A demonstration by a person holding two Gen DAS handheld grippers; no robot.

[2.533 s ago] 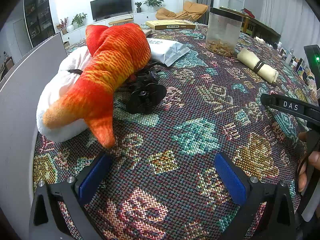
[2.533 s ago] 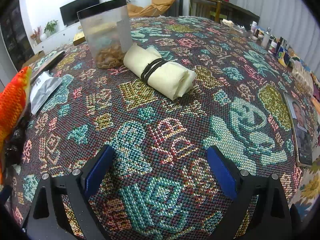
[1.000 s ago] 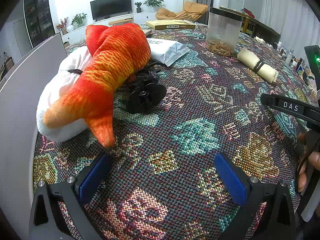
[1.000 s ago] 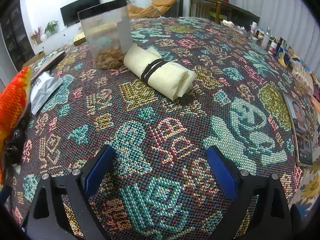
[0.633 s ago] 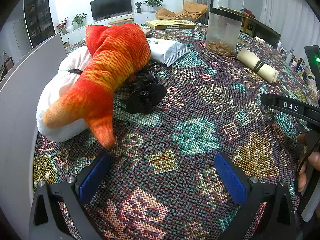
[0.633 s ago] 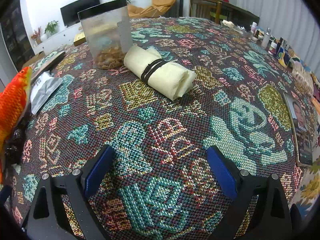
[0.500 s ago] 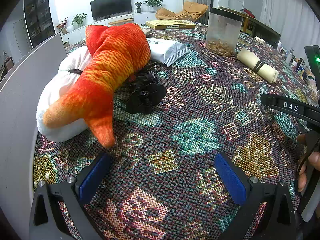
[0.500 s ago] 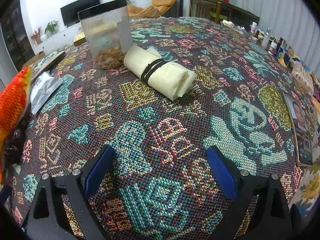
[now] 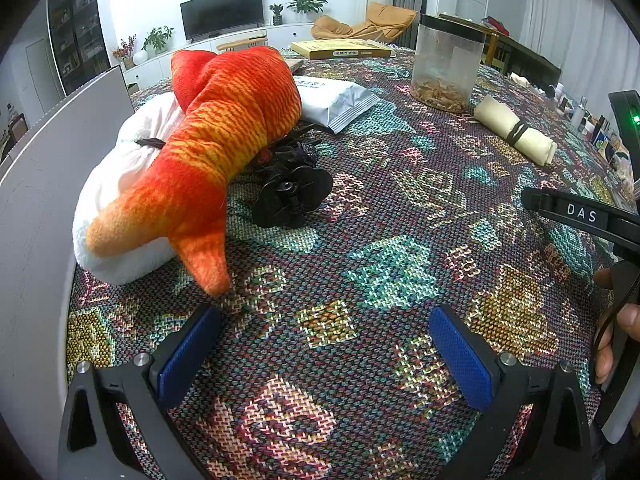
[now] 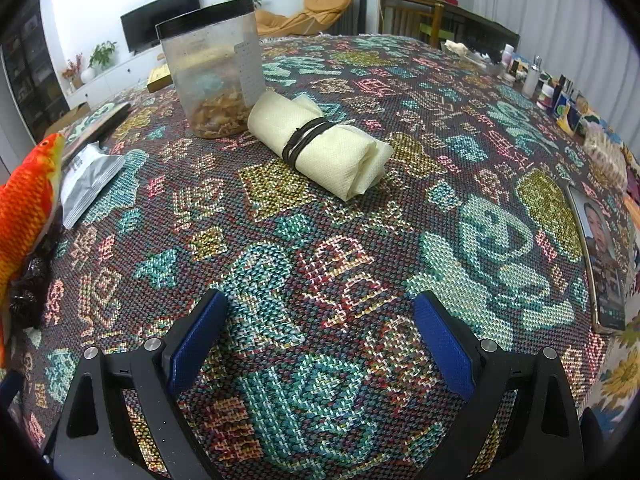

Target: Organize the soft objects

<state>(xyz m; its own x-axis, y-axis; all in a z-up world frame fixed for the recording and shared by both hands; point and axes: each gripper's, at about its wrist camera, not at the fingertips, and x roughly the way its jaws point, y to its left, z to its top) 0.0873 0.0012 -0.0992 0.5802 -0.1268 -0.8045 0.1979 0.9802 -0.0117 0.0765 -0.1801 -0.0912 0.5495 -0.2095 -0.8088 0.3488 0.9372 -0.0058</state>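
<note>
- Left gripper (image 9: 324, 344) spread wide, empty, low over the cloth (image 9: 392, 280) — fish tail just ahead of its left pad.
- Right gripper (image 10: 320, 336) spread too, gripping nothing; roll (image 10: 320, 148) well ahead, touching the jar (image 10: 214, 80).
- Fish (image 9: 212, 152) draped over a white bundle (image 9: 116, 208), black clips (image 9: 290, 192) tucked beside it.
- Risk — grabbing the limp tail could drag the bundle or snag the clips; a careless reach for the roll might nudge the jar.
</note>
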